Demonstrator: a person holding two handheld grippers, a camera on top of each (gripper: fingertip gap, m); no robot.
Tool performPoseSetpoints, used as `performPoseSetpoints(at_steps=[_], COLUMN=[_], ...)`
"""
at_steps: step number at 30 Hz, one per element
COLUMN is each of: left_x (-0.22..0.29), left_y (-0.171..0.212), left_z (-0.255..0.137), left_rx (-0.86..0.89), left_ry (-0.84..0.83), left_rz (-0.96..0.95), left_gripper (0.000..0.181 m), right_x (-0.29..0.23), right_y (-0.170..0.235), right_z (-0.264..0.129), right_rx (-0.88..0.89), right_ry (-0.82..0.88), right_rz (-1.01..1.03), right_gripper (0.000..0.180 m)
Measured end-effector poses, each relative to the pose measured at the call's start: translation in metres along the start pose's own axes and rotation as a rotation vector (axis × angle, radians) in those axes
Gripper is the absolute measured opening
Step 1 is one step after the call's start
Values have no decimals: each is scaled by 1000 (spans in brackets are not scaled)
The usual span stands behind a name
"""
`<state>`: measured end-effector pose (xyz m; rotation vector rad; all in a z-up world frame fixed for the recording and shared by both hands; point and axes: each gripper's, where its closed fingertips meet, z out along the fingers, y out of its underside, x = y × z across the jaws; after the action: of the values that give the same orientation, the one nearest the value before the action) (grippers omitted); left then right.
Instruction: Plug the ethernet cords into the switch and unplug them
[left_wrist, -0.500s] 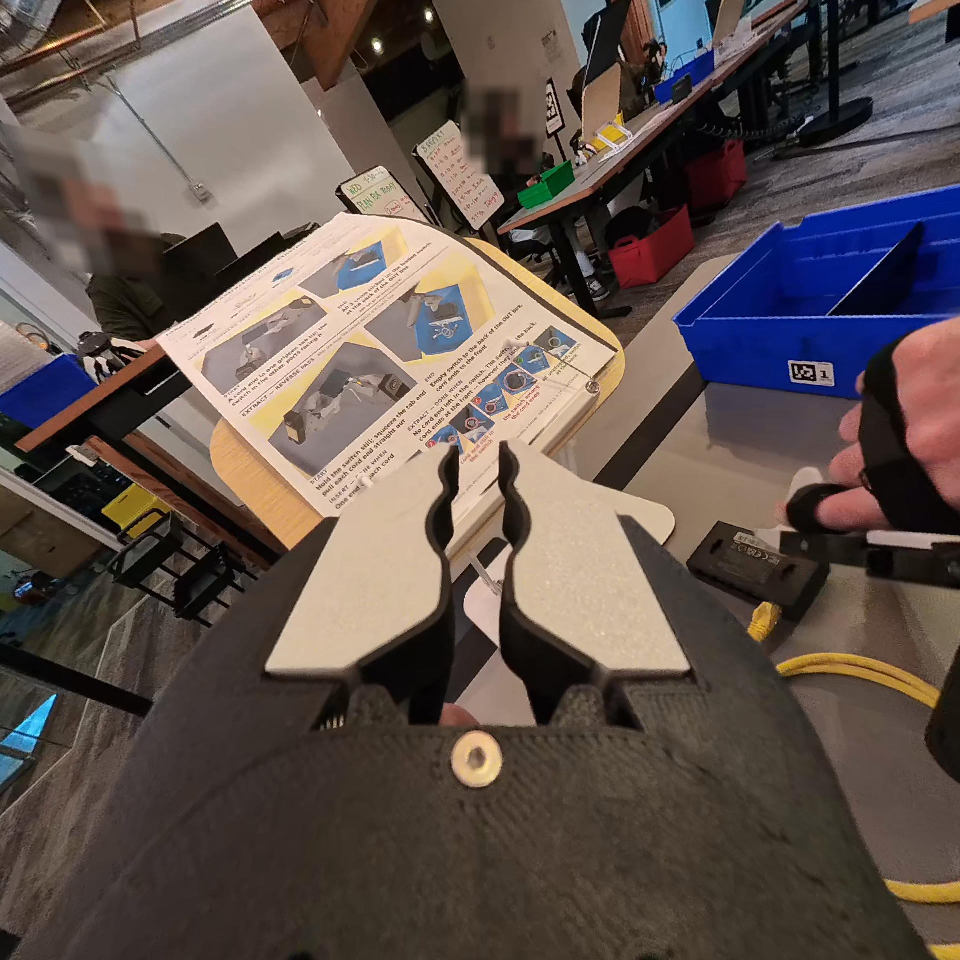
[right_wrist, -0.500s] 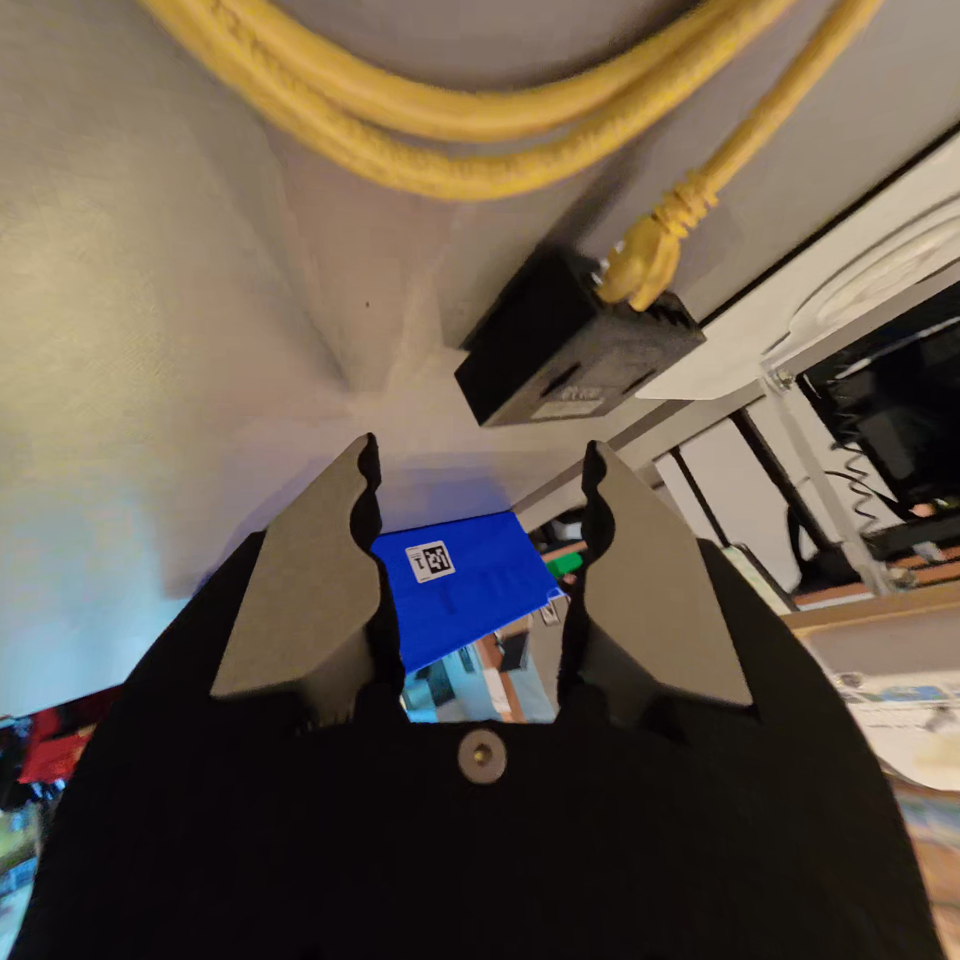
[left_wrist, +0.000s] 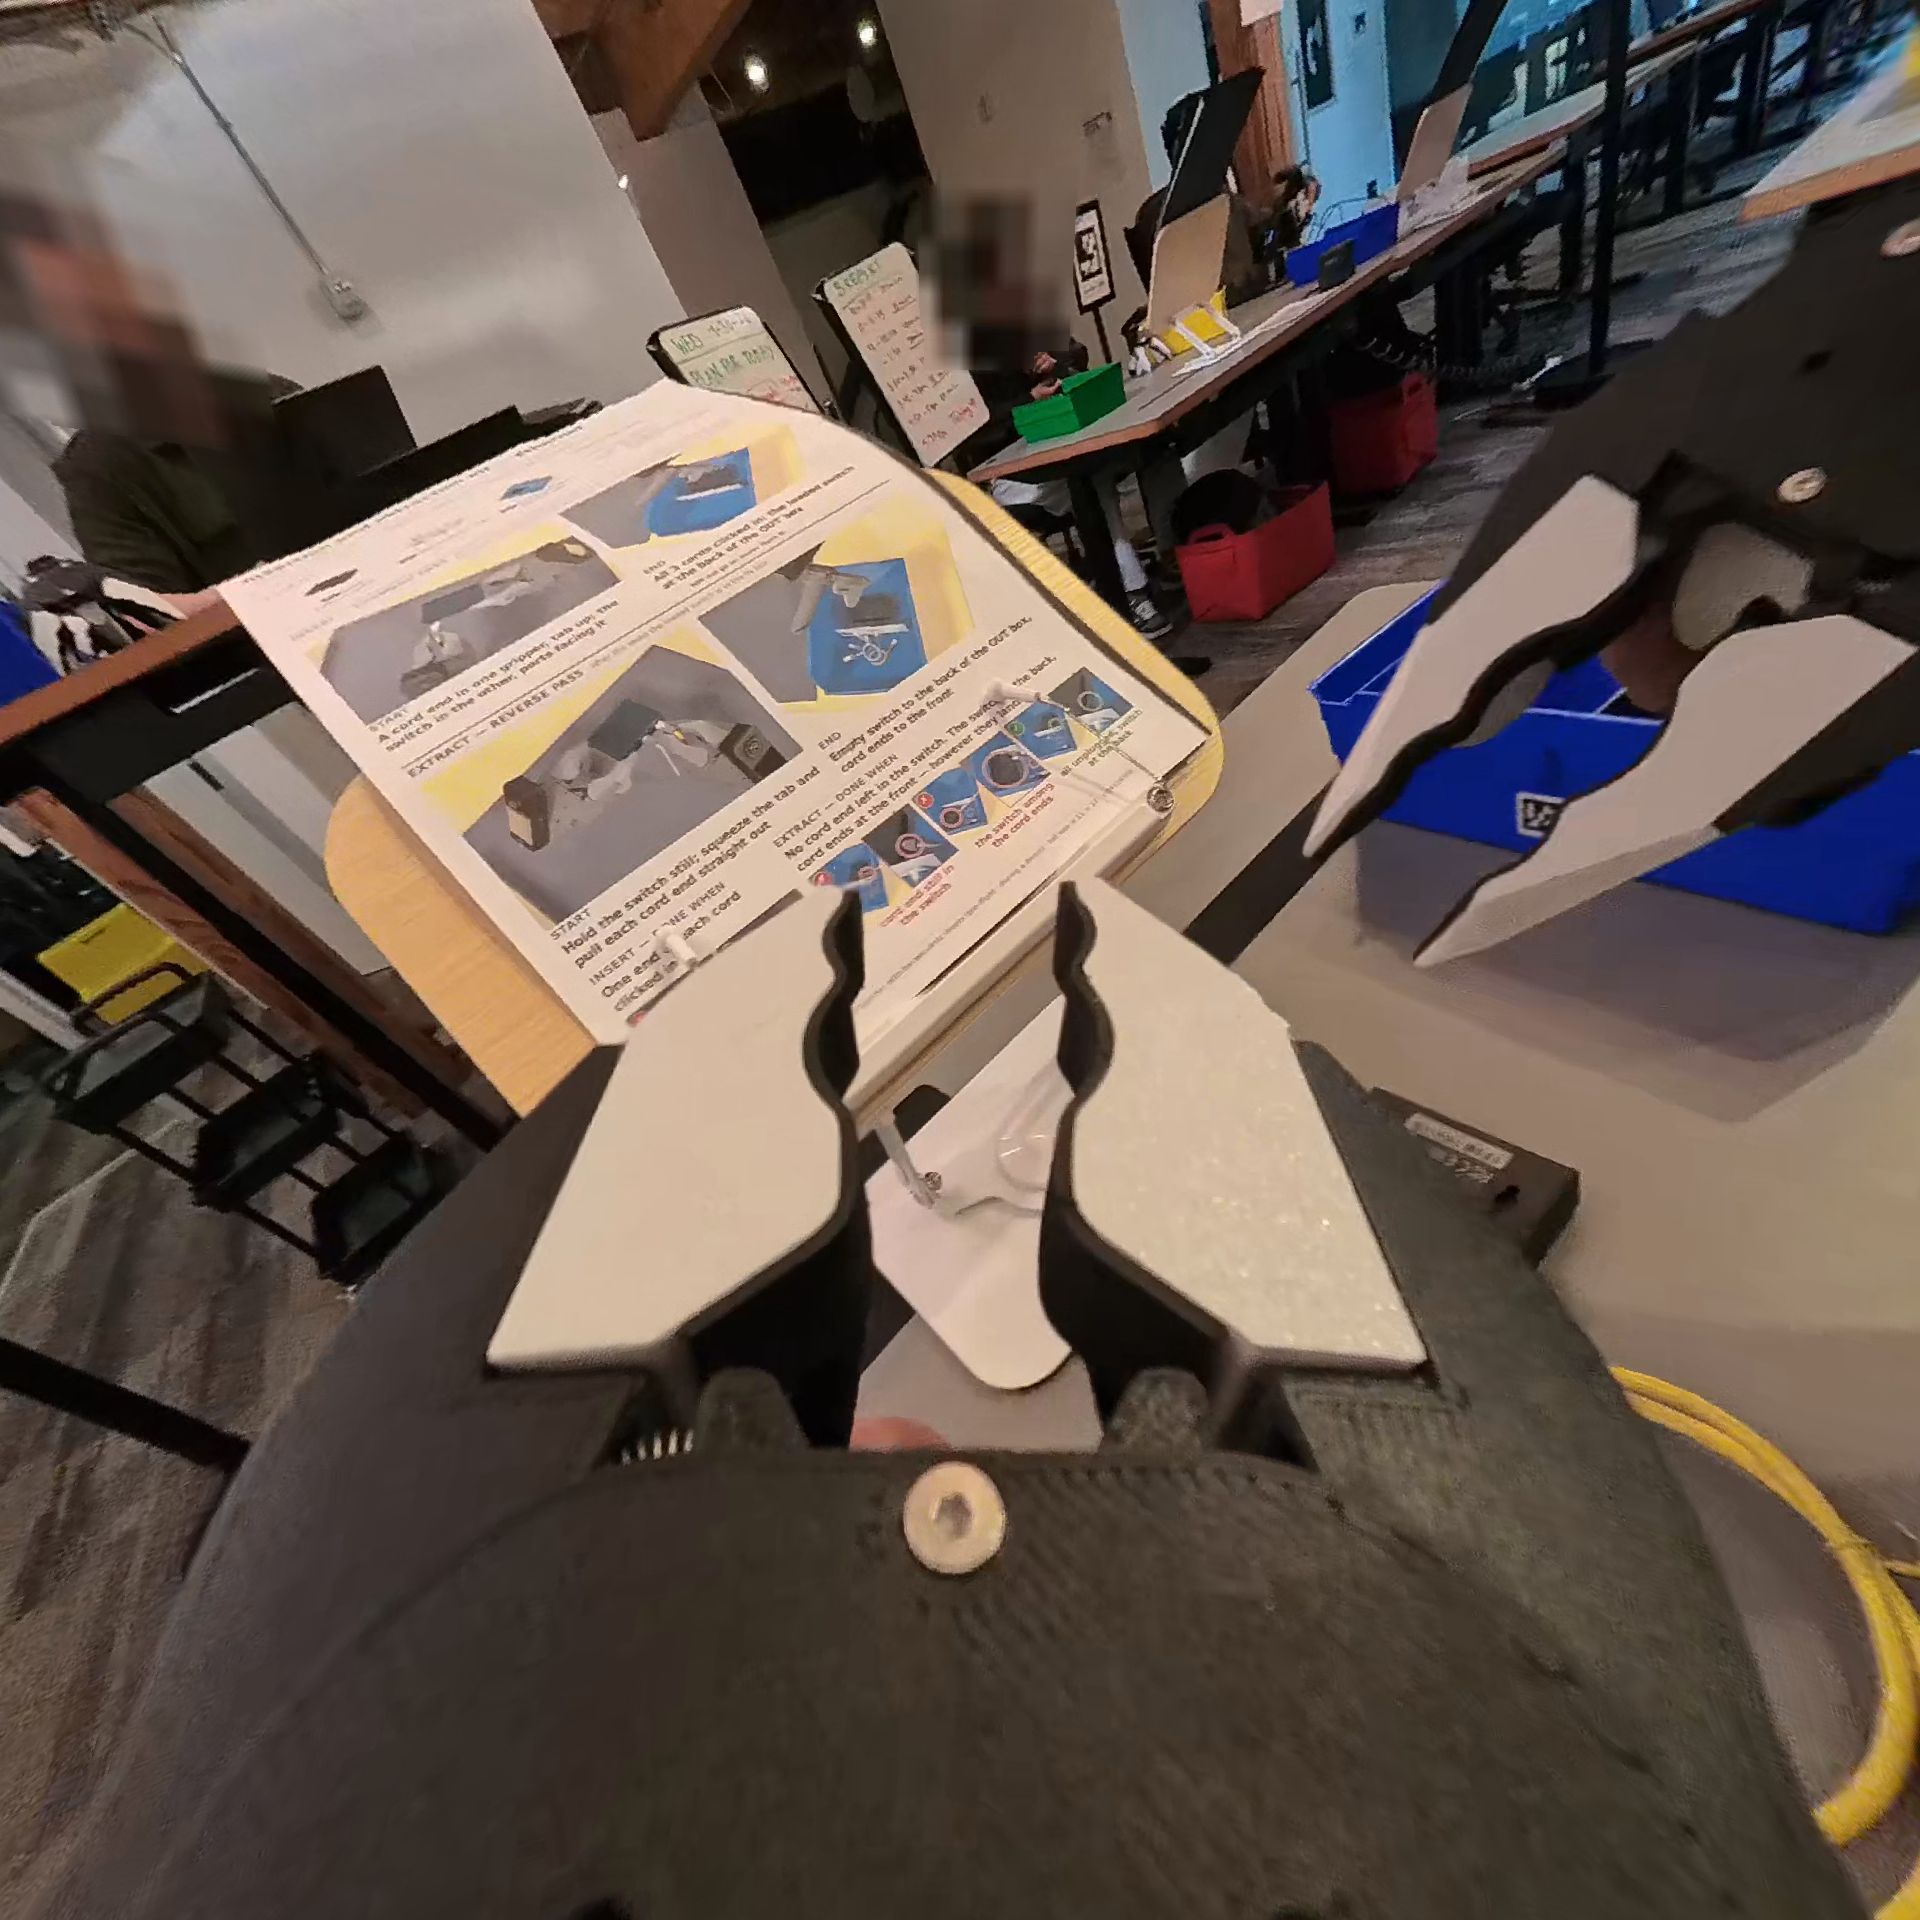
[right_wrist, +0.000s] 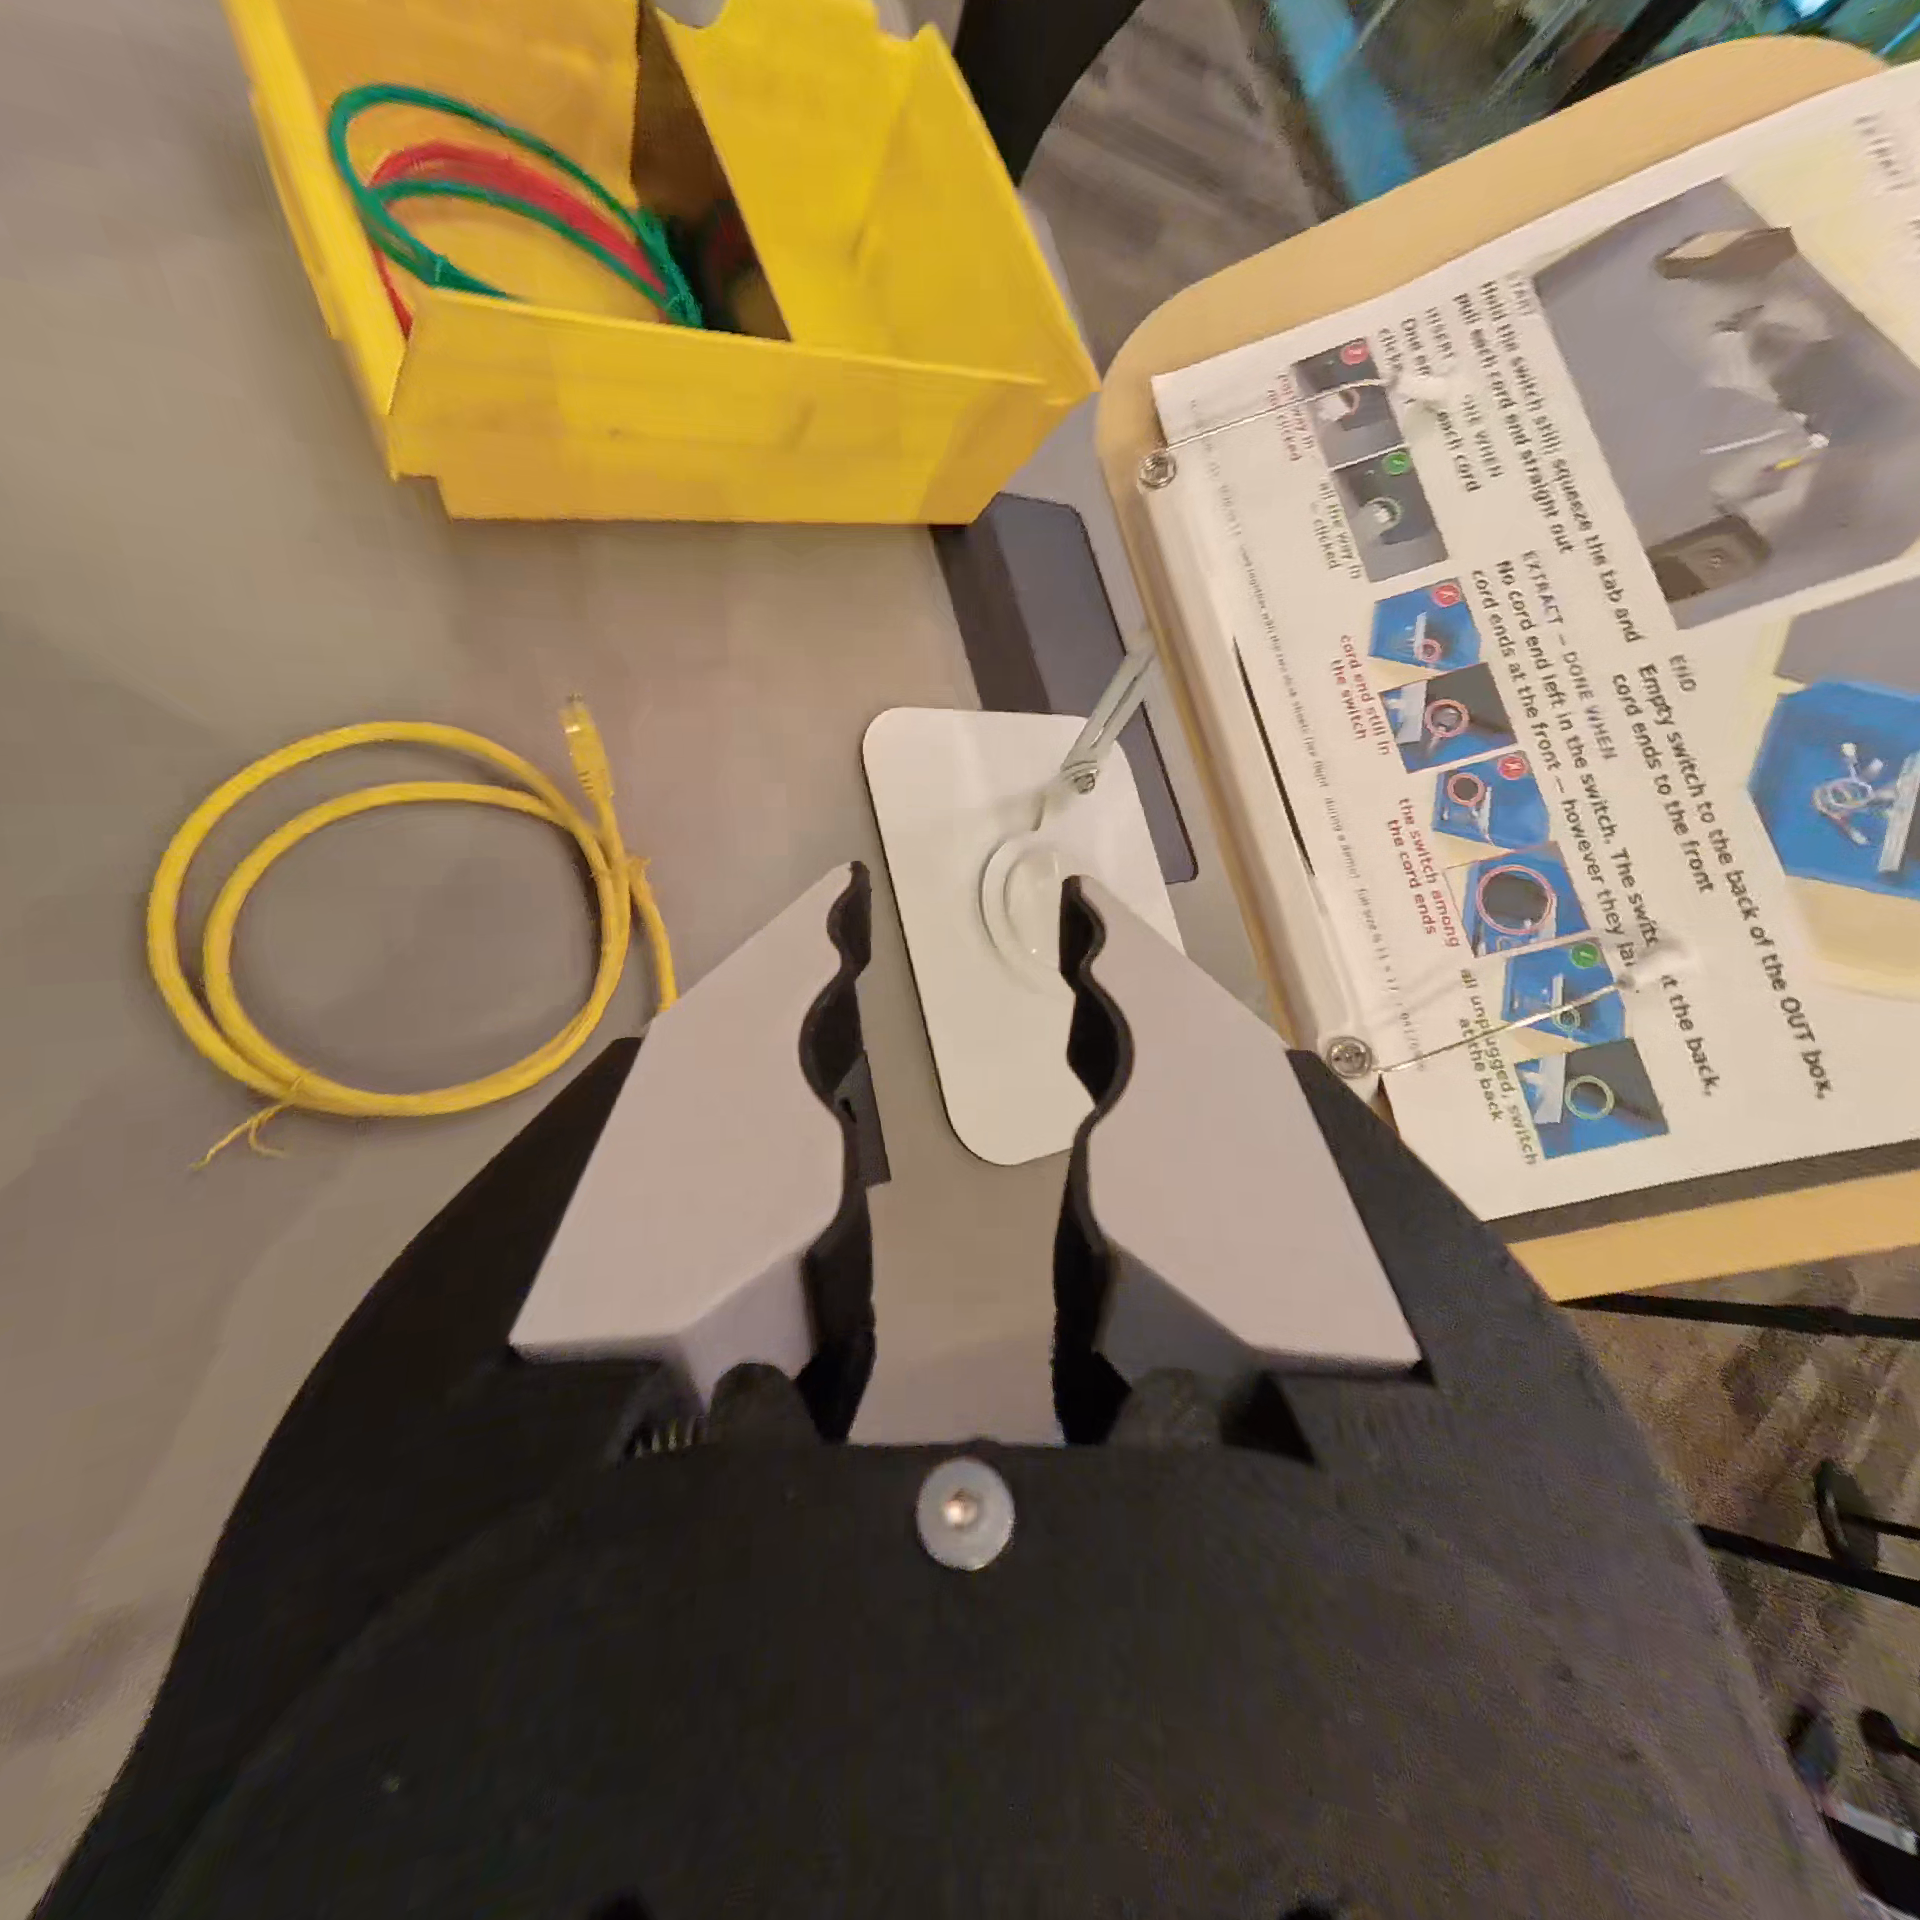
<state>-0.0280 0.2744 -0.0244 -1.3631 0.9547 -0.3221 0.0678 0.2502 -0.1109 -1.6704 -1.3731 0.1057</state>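
In the left wrist view, the left gripper (left_wrist: 954, 940) hangs with its jaws apart and nothing between them. The black ethernet switch (left_wrist: 1475, 1169) lies on the grey table (left_wrist: 1714, 1143) just to its right, with a yellow ethernet cord (left_wrist: 1860, 1600) nearer and lower right. The right gripper (left_wrist: 1377, 899) hovers up to the right, fingers spread, before a blue bin (left_wrist: 1766, 831).

In the right wrist view, the right gripper (right_wrist: 961, 899) is spread and empty over a white stand base (right_wrist: 977, 1060). A coiled yellow ethernet cord (right_wrist: 384, 925) lies to its left, unplugged. A yellow bin (right_wrist: 707, 416) holding green and red cords (right_wrist: 499, 223) sits ahead left.
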Motion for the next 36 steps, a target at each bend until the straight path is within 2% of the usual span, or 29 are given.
performPoseSetpoints(at_steps=[4, 8, 12, 15, 18, 22, 28, 32, 36], left_x=[-6, -16, -34, -54, -57, -39, -12, -4, 5], left_y=[0, -4, -11, -4, 38, 126, 228, 257, 277], left_z=[-1, -11, -29, -42, -58, -89, -118, -119, -122], left_rx=[2, -8, -20, -146, -386, -696, -956, -1006, -1072], left_ry=[-29, -84, -82, -105, -67, 45, 143, 170, 214], left_rz=[7, 42, -17, 23, 59, 13, -114, -186, -222], left_gripper=[33, 31, 26, 25, 33, 42, 44, 46, 28], right_x=[1, 6, 9, 11, 12, 10, 6, 7, 6], right_y=[13, 13, 25, 28, 35, 39, 45, 49, 52], right_z=[4, -1, -3, -5, -3, 0, 3, 4, 6], right_rx=[6, 34, 11, 13, -15, -31, -55, -66, -68], right_ry=[9, 8, 11, 8, 11, -2, -18, -24, -32], right_rz=[2, 39, 50, 64, 66, 63, 59, 65, 71], right_gripper=[26, 26, 27, 27, 27, 27, 27, 27, 26])
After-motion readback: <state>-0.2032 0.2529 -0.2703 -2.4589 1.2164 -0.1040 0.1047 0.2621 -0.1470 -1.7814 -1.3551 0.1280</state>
